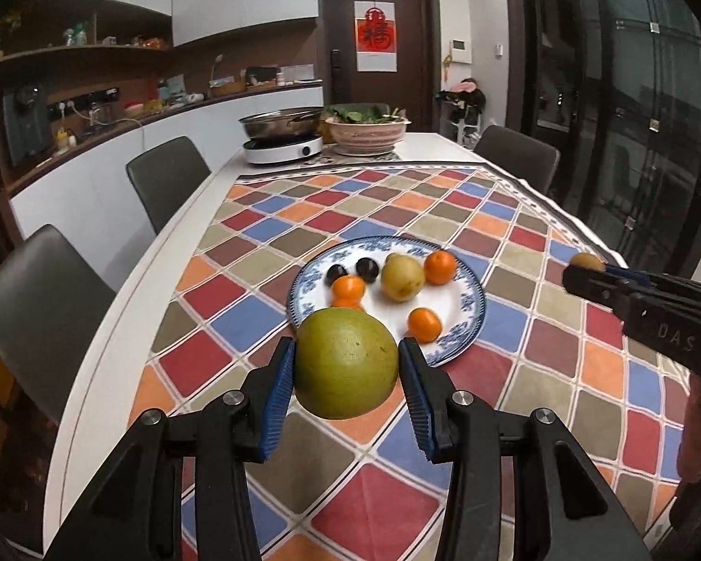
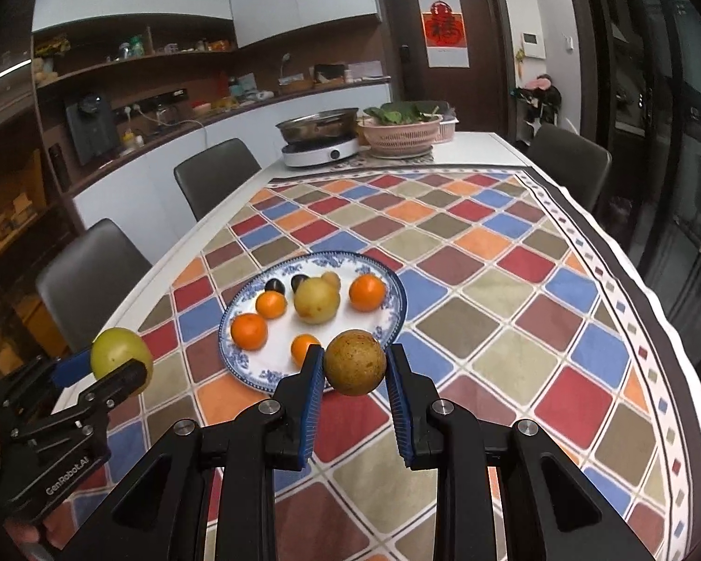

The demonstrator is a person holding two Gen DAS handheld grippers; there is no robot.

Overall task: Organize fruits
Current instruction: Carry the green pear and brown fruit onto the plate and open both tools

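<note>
Right now each tool holds one fruit up above the checked tabletop (image 2: 514, 327). The left tool (image 1: 348, 364) is squeezed on a big round green fruit (image 1: 346, 362). The right tool (image 2: 355, 364) is squeezed on a small round brown speckled fruit (image 2: 355, 362). The blue and white round plate (image 2: 392, 322) lies straight ahead of both tools, just past the fruits. I think the left tool is a bit nearer to its rim. The plate already has four small oranges (image 2: 367, 293), a yellow pear-shaped fruit (image 2: 316, 301) and two dark round fruits (image 1: 367, 270). Only the right view shows a small tan fruit (image 2: 330, 280) behind the yellow one
</note>
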